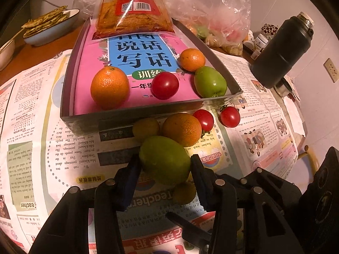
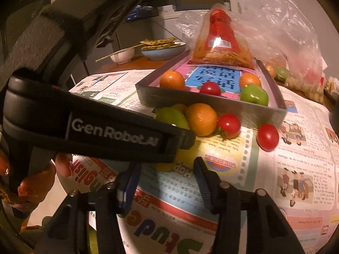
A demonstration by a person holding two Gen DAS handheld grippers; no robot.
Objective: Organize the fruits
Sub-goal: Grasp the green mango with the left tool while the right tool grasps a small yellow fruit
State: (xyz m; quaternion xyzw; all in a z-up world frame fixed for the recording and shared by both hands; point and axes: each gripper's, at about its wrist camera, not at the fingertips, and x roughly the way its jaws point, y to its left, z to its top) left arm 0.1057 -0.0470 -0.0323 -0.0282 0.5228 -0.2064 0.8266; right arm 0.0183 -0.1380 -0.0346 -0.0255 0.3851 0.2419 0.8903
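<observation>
Your two fisheye views are dim and warm-tinted, bending sharply into black corners, with glare on the snack packet (image 2: 220,40) and clear plastic bag (image 2: 281,27), soft shadow beneath the gray tray (image 1: 135,118), and blurred near edges.

The left tongs (image 1: 165,165) grip a green fruit (image 1: 164,160), one pad on each side of it, over the newspaper (image 1: 53,148) that covers the desk. Just past it, against the near wall of a grey tray (image 1: 127,118), lie an orange (image 1: 182,129), a small yellow-green fruit (image 1: 145,128) and two tomatoes (image 1: 229,116). Inside the tray, on a pink book (image 1: 93,63), sit two oranges (image 1: 109,86), a tomato (image 1: 165,85) and a green fruit in the near right corner.
</observation>
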